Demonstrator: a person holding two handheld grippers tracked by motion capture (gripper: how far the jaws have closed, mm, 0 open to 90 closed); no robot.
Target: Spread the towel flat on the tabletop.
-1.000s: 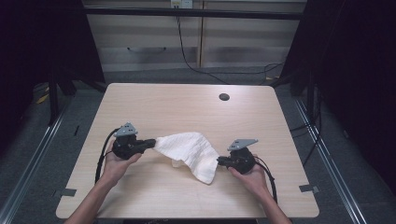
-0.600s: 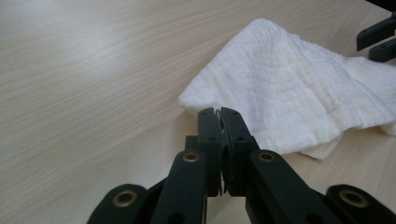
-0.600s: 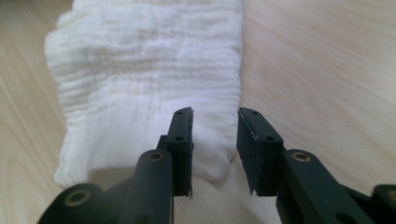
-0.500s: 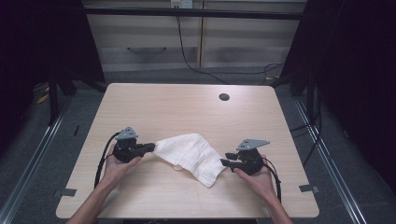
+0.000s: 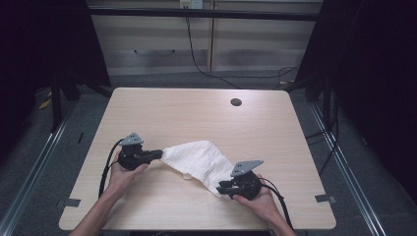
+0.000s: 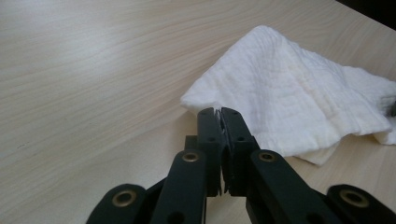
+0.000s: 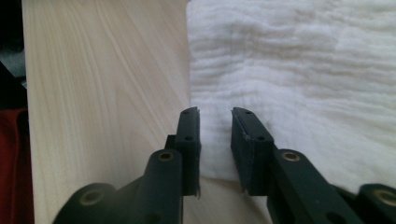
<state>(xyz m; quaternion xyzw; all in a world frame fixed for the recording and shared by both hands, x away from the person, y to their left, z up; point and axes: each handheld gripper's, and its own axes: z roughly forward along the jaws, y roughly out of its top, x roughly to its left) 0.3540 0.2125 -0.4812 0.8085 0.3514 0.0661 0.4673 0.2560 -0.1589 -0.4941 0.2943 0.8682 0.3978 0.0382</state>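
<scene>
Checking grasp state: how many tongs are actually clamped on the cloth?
1. The left tongs are shut on a corner of the white cloth; the right tongs are open, jaws straddling its edge.

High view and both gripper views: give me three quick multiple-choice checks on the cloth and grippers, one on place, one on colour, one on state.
1. Where does the white cloth lie on the table?
A. at the far edge by the round hole
B. on the near half, between the two grippers
C. hanging off the right edge

2. What colour is the cloth?
A. white
B. blue
C. red

3. How do the jaws of the right gripper stand?
A. shut on a cup
B. shut tight with nothing between
C. parted, with the cloth's edge in the gap

Key: 1 B, it stretches from the left gripper toward the right one. 2 A, white in every view. 3 C, a gap shows between them.
</scene>
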